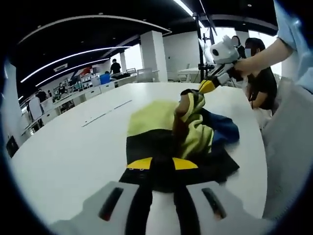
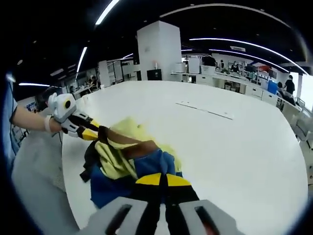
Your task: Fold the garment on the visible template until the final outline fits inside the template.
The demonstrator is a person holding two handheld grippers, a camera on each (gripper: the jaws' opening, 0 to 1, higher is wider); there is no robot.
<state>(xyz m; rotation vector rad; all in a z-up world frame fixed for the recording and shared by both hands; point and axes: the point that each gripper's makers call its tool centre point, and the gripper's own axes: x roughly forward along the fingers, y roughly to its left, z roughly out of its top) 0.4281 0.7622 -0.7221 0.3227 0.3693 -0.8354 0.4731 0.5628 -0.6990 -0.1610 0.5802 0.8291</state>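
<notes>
Left gripper view: the left gripper rises from the bottom edge, its yellow-tipped jaws drawn together on the near black edge of the garment. The garment lies bunched on the white table, with a pale yellow panel spread flat on the far left side, black cloth nearest the camera, and blue cloth at the right. A yellow-and-black striped fold stands up from the middle of the heap. The right gripper enters from the upper right, its yellow tip at the top of that raised fold. A person's hand grips its white body, the forearm stretched out toward the upper right, with a light blue sleeve at the edge.

Right gripper view: the right gripper comes up from the bottom, jaws closed together over the blue part of the garment; the cloth appears pinched between them, though the tips cover the contact. The garment sits crumpled near the table edge, yellow on top, blue below, black at the left. The left gripper reaches in from the left, its yellow tip at the black and yellow cloth. The hand holding it is wrapped around the white body, forearm level, running off to the left.
</notes>
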